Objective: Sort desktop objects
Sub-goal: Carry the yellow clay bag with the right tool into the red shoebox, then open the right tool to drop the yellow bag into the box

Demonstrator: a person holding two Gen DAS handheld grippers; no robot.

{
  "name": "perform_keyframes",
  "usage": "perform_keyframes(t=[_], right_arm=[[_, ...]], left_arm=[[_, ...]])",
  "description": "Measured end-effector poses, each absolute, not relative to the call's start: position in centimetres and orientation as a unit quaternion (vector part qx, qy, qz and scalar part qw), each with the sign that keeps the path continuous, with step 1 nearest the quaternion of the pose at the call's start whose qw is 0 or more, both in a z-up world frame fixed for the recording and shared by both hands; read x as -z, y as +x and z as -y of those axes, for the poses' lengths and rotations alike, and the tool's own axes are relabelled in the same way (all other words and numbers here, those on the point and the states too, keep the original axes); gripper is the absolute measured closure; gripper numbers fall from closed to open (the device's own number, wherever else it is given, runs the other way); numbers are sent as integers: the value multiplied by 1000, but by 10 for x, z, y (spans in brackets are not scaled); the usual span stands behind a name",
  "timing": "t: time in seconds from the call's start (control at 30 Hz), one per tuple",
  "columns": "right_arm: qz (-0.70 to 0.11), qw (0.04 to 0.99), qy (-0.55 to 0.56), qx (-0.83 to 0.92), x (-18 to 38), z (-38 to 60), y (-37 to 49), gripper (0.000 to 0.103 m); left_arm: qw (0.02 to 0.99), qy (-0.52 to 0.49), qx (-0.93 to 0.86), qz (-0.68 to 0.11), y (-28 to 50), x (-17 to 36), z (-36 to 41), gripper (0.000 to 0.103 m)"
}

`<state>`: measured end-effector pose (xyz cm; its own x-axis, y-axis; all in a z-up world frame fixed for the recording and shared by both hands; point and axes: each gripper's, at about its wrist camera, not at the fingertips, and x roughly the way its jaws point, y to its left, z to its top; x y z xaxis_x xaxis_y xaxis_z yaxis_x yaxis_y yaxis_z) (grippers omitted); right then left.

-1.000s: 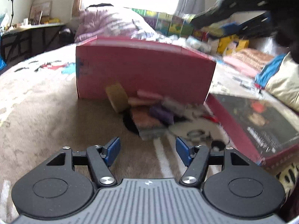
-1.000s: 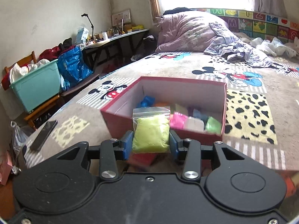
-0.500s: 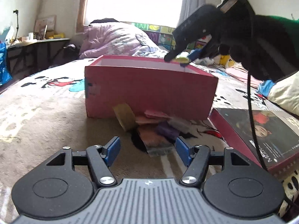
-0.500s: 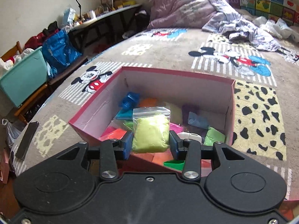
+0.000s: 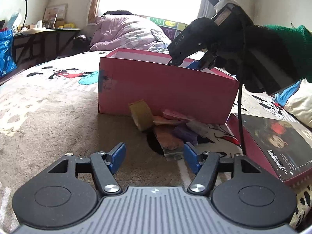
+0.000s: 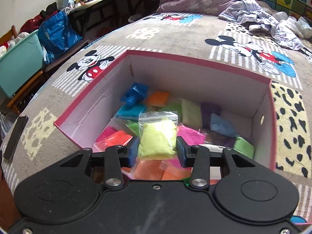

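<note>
Pinching clear zip bag (image 6: 157,136) w/ yellow-green filling over pink box (image 6: 197,62).

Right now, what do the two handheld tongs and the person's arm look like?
The left tongs have a black body, two round discs, a grey ribbed plate, silver screws and blue pads. The right tongs are black with blue pads; from the left wrist view they carry white lettering, a black cable and a taped module with a green light. The sleeve is green.

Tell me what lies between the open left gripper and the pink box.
In the left wrist view, between the left gripper and the pink box: a tan tape roll and a small heap of clay bags on the blanket.
</note>
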<state>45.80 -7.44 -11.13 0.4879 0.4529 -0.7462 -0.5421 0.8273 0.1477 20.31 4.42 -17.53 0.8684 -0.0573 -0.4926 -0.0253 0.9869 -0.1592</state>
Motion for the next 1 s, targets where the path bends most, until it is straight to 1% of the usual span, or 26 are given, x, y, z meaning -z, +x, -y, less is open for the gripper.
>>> perform_keyframes(t=[0.33,0.4,0.43,0.63,0.8,0.83,1.0], right_arm=[[-420,862,-40,-280,117,70,463,61],[-420,863,-34,-277,117,71,464,56],[-420,864,-31,-275,118,71,464,51],[-400,872,-10,-283,109,84,445,49],[-369,883,1,-291,98,101,412,43],[-367,883,4,-293,97,103,407,38],[-340,893,-3,-294,92,115,376,34]], left_arm=[[961,-83,7,-262,203,177,-45,38],[961,-83,7,-263,203,177,-45,38],[961,-82,6,-263,203,177,-44,38],[961,-76,7,-265,204,178,-43,38],[961,-76,12,-265,203,178,-42,38],[961,-75,15,-265,203,178,-41,38],[962,-77,24,-261,202,179,-40,38]])
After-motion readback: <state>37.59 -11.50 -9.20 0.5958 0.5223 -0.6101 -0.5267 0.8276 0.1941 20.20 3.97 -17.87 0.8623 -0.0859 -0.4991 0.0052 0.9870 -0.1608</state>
